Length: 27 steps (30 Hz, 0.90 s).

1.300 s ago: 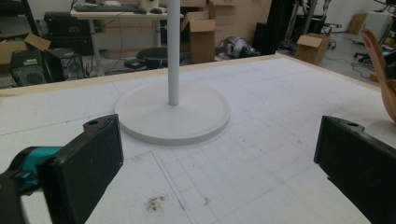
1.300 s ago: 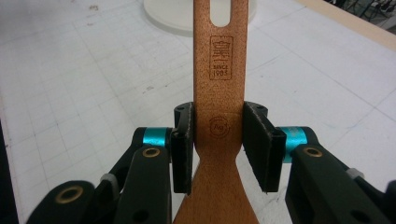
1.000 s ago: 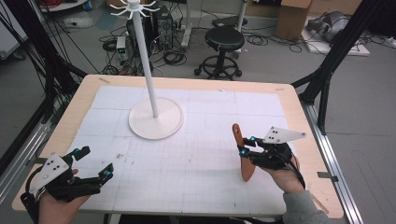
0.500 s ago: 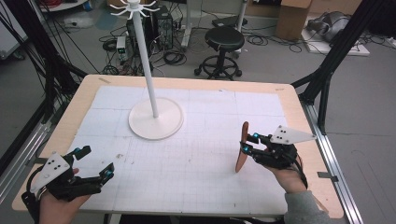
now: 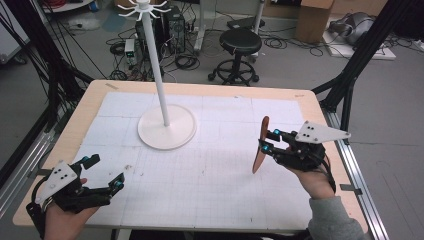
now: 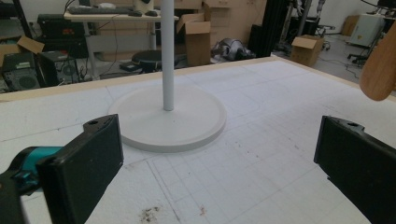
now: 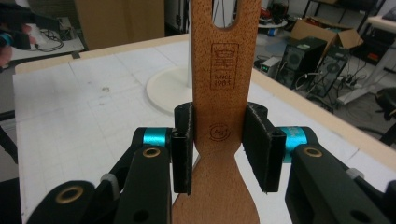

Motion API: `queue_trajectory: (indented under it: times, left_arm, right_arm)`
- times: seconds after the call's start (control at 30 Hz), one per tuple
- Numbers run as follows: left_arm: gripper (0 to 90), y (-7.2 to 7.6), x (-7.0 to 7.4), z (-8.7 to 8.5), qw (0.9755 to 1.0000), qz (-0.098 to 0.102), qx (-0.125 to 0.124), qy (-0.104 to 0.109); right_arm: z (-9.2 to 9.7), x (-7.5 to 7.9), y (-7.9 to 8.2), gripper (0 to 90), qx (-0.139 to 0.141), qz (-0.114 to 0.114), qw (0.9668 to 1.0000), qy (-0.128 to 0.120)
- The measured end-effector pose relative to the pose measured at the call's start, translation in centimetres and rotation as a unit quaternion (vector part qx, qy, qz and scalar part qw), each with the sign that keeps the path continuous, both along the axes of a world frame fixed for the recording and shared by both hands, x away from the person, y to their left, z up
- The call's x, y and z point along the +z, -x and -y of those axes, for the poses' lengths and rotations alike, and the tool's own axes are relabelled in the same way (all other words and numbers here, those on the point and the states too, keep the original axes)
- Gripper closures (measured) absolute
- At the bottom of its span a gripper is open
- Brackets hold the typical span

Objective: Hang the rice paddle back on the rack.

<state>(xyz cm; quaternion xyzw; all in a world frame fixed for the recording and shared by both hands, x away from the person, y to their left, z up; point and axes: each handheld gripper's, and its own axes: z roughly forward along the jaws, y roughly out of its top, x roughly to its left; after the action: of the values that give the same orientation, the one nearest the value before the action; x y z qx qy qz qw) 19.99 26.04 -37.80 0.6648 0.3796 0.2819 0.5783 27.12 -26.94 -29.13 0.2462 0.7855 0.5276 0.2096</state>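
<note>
Right claw [image 5: 266,141]: you pinch the flat brown wooden spatula [image 5: 260,145] upright, likely for hanging | left claw [image 5: 105,172]: wide, empty | tall white hook stand [image 5: 166,131] ahead

A stand [image 5: 166,125] sits on the desk [image 5: 210,180], left of centre toward the far edge. The left hand-held gripper [image 5: 102,175] is at the near left corner; the right hand-held gripper [image 5: 267,141], at the right side, holds a spatula [image 5: 260,145] upright above the desk.

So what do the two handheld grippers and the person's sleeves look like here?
Both the left gripper and the right gripper are black, with flat black jaws, teal collars behind them and a grey three-cornered plate with dark holes on top. A grey sleeve covers the right forearm.
</note>
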Motion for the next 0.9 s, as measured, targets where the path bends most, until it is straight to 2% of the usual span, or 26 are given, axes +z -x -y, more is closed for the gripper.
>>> queue_trajectory:
  times: [0.1,0.37,0.47,0.67,0.9]
  left_arm:
    - [1.8,-0.1,0.0,0.2,1.0,0.0,-0.002,0.0]
    - [1.8,-0.1,-0.2,0.3,1.0,0.0,-0.002,-0.002]
    - [1.8,0.0,-0.2,0.3,1.0,0.006,-0.003,-0.004]
    - [1.8,0.2,-0.2,0.1,1.0,0.002,-0.001,-0.002]
    - [1.8,0.5,-0.3,0.0,1.0,0.001,0.0,0.002]
  right_arm:
    - [-0.7,1.3,-0.3,65.0,0.002,0.005,1.0,0.005]
    - [-2.6,3.7,-1.6,65.0,0.012,0.016,0.9998,-0.005]
    - [-3.4,4.3,-2.4,65.0,0.013,0.024,0.9996,-0.003]
    - [-5.1,5.7,-4.2,65.0,0.013,0.031,0.9994,-0.007]
    - [-7.5,7.6,-6.5,65.0,0.015,0.032,0.9993,-0.012]
